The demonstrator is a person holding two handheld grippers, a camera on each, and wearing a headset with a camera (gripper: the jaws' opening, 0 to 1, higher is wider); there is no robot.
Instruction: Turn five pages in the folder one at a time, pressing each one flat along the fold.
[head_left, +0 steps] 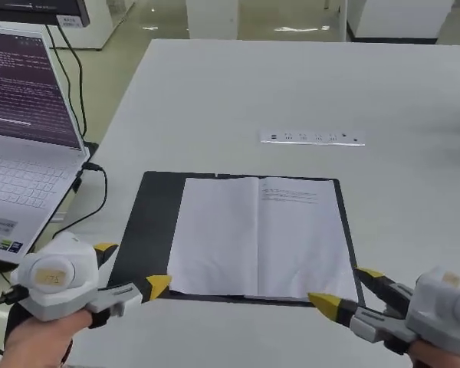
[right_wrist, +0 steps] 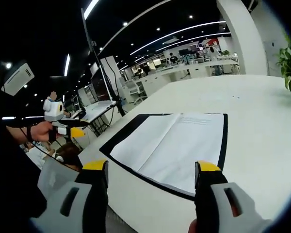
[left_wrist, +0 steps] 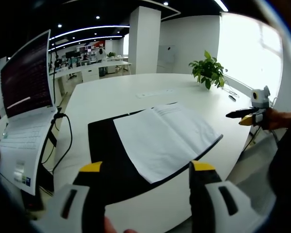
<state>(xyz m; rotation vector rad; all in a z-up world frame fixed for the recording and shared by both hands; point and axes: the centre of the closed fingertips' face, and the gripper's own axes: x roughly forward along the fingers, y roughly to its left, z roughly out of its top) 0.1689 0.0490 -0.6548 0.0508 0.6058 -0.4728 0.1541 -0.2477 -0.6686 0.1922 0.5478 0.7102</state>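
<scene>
Laptop, white, open [head_left: 15, 176], beside black open folder [head_left: 149, 222]; white socket strip [head_left: 313, 138] beyond; left gripper [head_left: 133, 267], right gripper [head_left: 346, 287] both released.

An open laptop [head_left: 19, 153], black cable [head_left: 101, 192] plugged in, sits at the left edge of the white table [head_left: 215, 84]; a white power strip [head_left: 312, 138] lies mid-table, a potted plant [left_wrist: 209, 73] beyond

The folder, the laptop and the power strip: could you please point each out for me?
folder [head_left: 149, 230], head view, on its bare black left cover.
laptop [head_left: 15, 180], head view, on its keyboard.
power strip [head_left: 312, 138], head view, on the middle of its white body.
</scene>
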